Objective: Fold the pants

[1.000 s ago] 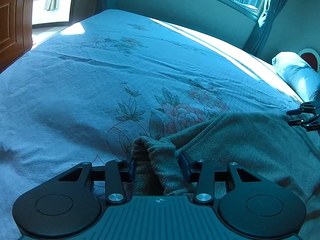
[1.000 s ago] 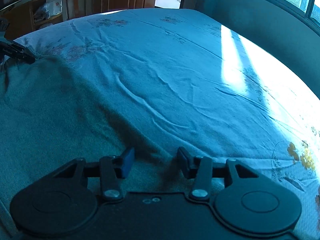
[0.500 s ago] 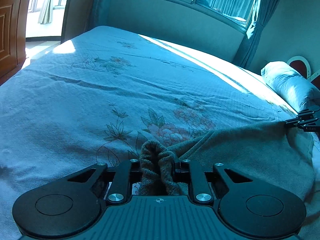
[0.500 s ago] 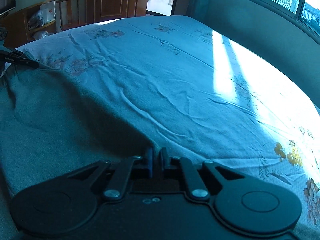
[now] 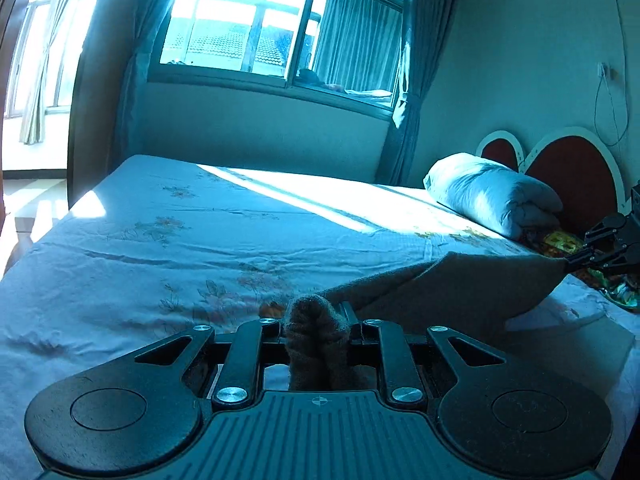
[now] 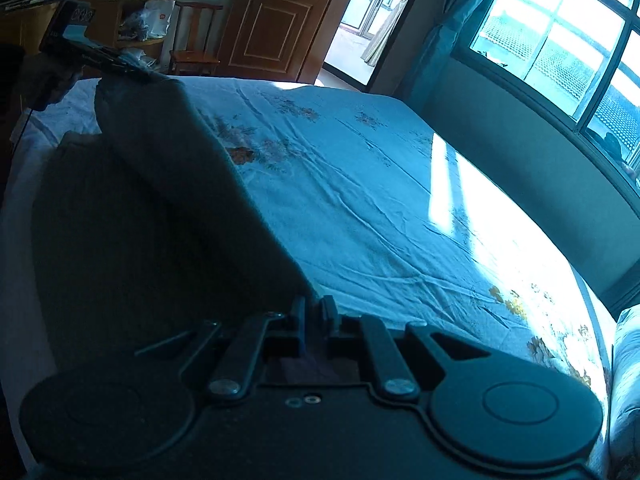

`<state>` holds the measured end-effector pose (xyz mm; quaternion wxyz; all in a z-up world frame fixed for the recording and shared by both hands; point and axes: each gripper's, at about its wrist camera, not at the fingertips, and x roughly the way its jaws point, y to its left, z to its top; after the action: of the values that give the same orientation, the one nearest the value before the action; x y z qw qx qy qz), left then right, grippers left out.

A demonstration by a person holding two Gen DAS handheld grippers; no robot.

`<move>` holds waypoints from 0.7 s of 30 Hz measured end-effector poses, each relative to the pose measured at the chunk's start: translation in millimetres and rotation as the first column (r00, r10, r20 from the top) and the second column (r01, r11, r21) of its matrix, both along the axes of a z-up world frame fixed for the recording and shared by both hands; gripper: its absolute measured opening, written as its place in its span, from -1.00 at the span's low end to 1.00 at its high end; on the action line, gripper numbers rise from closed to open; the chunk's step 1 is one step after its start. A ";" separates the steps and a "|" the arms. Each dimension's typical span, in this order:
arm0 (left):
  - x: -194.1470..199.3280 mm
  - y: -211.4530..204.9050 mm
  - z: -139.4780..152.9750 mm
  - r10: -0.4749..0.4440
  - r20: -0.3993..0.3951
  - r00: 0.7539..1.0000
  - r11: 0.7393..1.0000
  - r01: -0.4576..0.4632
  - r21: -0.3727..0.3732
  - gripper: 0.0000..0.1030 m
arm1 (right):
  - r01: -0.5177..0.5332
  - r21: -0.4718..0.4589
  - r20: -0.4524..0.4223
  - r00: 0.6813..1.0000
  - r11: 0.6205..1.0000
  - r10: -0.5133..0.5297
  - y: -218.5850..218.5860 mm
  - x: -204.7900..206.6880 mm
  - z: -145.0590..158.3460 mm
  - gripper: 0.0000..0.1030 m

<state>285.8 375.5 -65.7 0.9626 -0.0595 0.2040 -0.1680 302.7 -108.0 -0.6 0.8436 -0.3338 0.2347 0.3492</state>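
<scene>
Left wrist view: the left gripper (image 5: 318, 322) has its fingers pinching a thick bunched corner of the pants (image 5: 452, 288), which sit at six o'clock in the picture; by the readings the grip is loosening a little, though the cloth is plainly clamped between the pads. From there the raised edge of the pants runs taut toward three o'clock, where the right gripper (image 5: 570, 261) holds the far corner. The bed (image 5: 180, 248) lies beneath, with a rolled quilt (image 5: 496, 196) at two o'clock by the headboard

Right wrist view: the right gripper (image 6: 315, 312) has its fingers pressed almost together on a thin edge of the pants (image 6: 168, 184), at six o'clock. The cloth rises as a dark sheet toward ten o'clock, where the left gripper (image 6: 132, 74) grips it above the bed (image 6: 380, 208)

The step in hand looks like carrying the lifted edge over to make the fold. To do it well, keep both corners level and the edge between them taut (slack would let the middle sag and crease), move both hands together, and lay the edge squarely on the far edge before letting go
</scene>
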 end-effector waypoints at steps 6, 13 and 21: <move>-92.9 3.4 -37.3 0.216 -0.084 0.973 0.969 -0.224 -0.101 0.89 | 0.249 0.227 -0.074 0.969 0.942 -0.238 -45.0 -64.1 -41.2 -0.27; -149.3 -12.4 -49.0 0.388 -0.198 0.900 0.862 -0.431 -0.269 0.88 | 0.437 0.441 -0.177 0.899 0.784 -0.401 -64.2 -74.8 -48.7 -0.25; -161.3 -36.9 -63.7 0.422 -0.326 0.846 0.766 -0.525 -0.371 0.88 | 0.566 0.525 -0.316 0.823 0.636 -0.472 -76.5 -81.2 -58.0 -0.24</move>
<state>124.5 338.6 -129.3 0.9040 -0.3472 0.2449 0.0472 221.5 -184.6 -58.6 0.9484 0.0586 0.2607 0.1709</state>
